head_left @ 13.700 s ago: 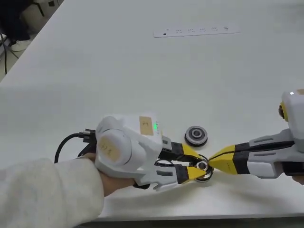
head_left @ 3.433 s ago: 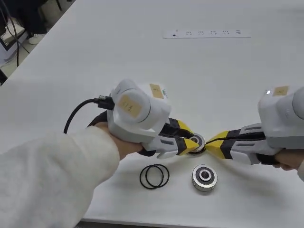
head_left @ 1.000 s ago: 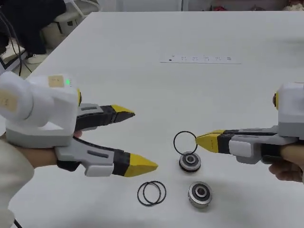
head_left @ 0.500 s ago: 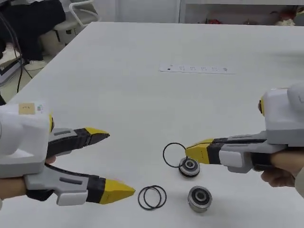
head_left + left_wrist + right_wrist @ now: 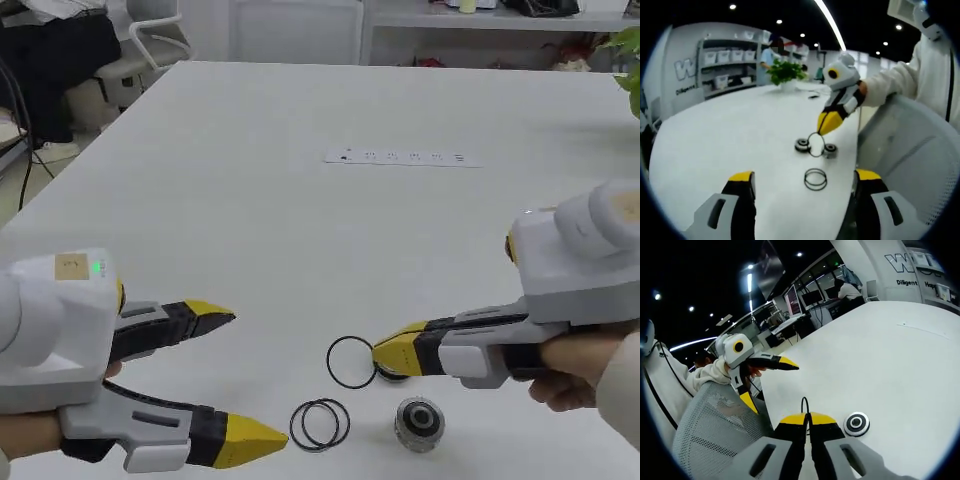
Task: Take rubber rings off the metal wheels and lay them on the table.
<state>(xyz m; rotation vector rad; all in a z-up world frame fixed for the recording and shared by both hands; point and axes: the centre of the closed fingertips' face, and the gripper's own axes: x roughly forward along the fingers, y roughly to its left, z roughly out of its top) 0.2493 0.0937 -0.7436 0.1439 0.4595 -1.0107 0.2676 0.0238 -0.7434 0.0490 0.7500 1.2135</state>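
- Right hand-held gripper (image 5: 381, 352), centre-right of the frame, is pinching one rubber ring (image 5: 349, 361) between closed jaws.
- Left hand-held gripper (image 5: 258, 378), lower left, is gaping wide, gripping nothing.
- Two more rings (image 5: 320, 423) are lying on the table (image 5: 300, 220), bottom centre, beside a metal wheel (image 5: 418, 420).

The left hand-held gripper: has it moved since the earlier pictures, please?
Yes. The left hand-held gripper drew back leftward: its tips, earlier right of the paired rings, are now left of them.

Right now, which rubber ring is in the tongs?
The single ring pinched in the shut right tongs; the other two rings lie overlapped on the table, untouched.
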